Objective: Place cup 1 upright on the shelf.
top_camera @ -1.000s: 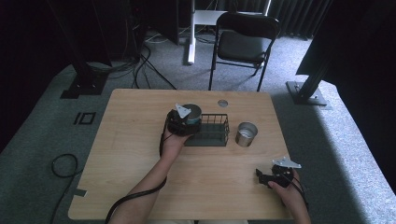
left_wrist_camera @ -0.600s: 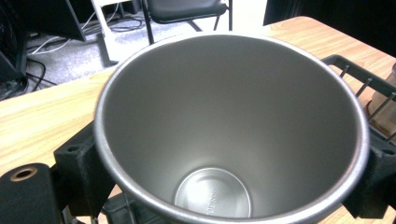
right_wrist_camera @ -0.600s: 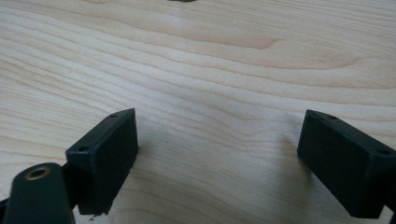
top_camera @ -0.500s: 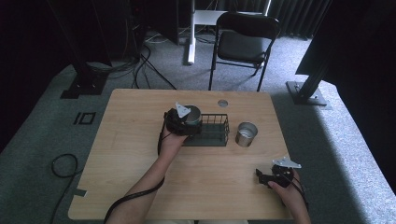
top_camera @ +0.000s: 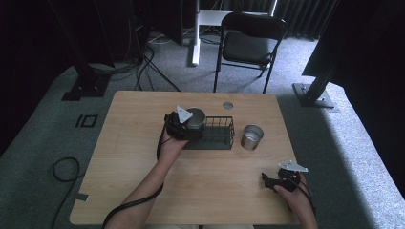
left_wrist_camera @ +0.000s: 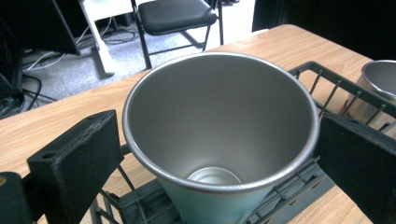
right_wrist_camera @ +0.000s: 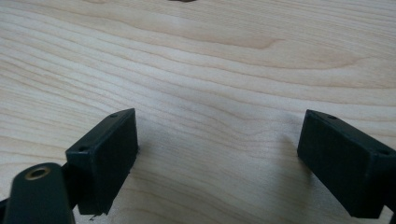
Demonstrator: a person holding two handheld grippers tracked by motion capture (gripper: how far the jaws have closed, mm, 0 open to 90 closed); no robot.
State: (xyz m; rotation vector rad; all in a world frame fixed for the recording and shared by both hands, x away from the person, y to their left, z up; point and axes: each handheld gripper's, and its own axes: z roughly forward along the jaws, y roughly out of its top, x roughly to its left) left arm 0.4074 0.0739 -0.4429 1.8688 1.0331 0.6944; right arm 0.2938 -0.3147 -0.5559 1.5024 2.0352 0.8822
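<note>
Cup (left_wrist_camera: 219, 135), steel: upright in left end of wire basket (top_camera: 220, 138), left tongs (top_camera: 187, 125) just spread and flanking it without gripping, so placement looks complete; right tongs (top_camera: 279, 180) spread, idle on tabletop (top_camera: 143, 191).

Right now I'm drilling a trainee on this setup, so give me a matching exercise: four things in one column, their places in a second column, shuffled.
Things
1. left gripper
2. right gripper
3. loose metal cup
4. chair

Places
A. behind the table
B. on the table, right of the wire basket
C. jaws flanking the cup in the basket
D. open, on bare wood at the table's near right

Pairs: 1-C, 2-D, 3-B, 4-A
</note>
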